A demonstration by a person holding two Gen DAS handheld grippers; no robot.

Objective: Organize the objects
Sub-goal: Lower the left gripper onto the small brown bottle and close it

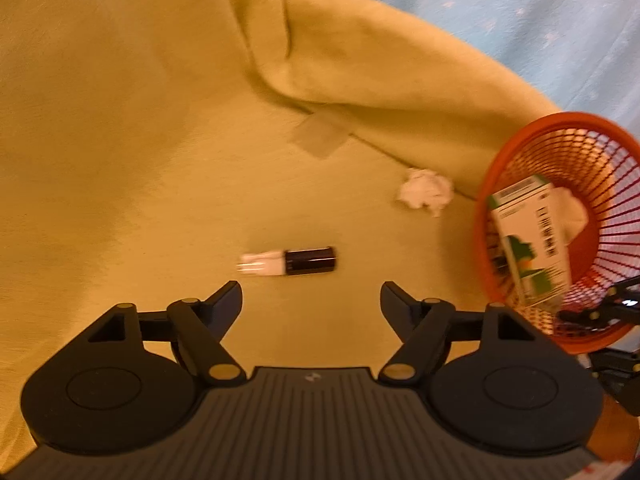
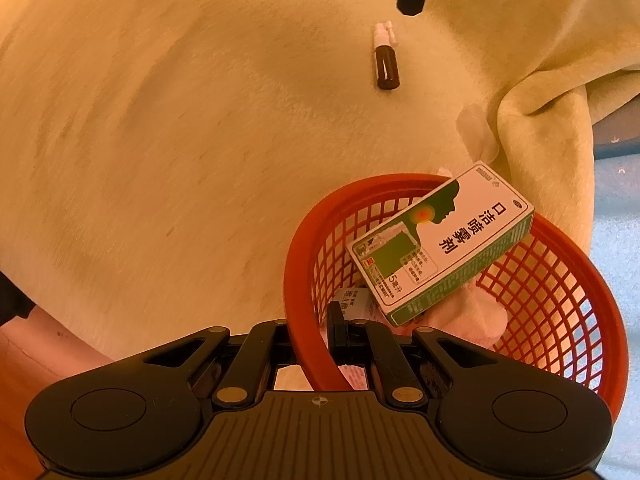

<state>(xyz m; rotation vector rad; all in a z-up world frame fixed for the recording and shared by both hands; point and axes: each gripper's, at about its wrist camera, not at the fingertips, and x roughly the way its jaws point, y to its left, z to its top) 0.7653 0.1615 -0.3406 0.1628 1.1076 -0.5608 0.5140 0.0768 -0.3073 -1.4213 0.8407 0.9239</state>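
- Left gripper (image 1: 311, 294): jaws wide apart, nothing between them, low centre of the left wrist view. It faces the spray bottle (image 1: 294, 262), which lies on its side on the yellow-green blanket (image 1: 120, 120) just ahead of the fingertips, not touching them.
- Right gripper (image 2: 316, 334): fingers drawn together on the near rim of the red basket (image 2: 560, 300), one finger outside the mesh wall and one inside. The basket fills the lower right of the right wrist view.
- In the basket already: a green-and-white medicine box (image 2: 440, 240) leaning on the far rim, some white or pinkish tissue (image 2: 472, 320) under it, and a small printed slip (image 2: 354, 304), too small to read.
- Outside it: the spray bottle (dark body, white nozzle) and a crumpled white paper ball (image 1: 426, 192) right of centre in the left wrist view, near the basket but apart from it.
- Judgement: roughly half done; two loose items remain.
- Writing: the box front reads "口洁喷雾剂", with "5毫升" near the lower corner. A barcode shows on its side in the left wrist view. No label is visible on the bottle.
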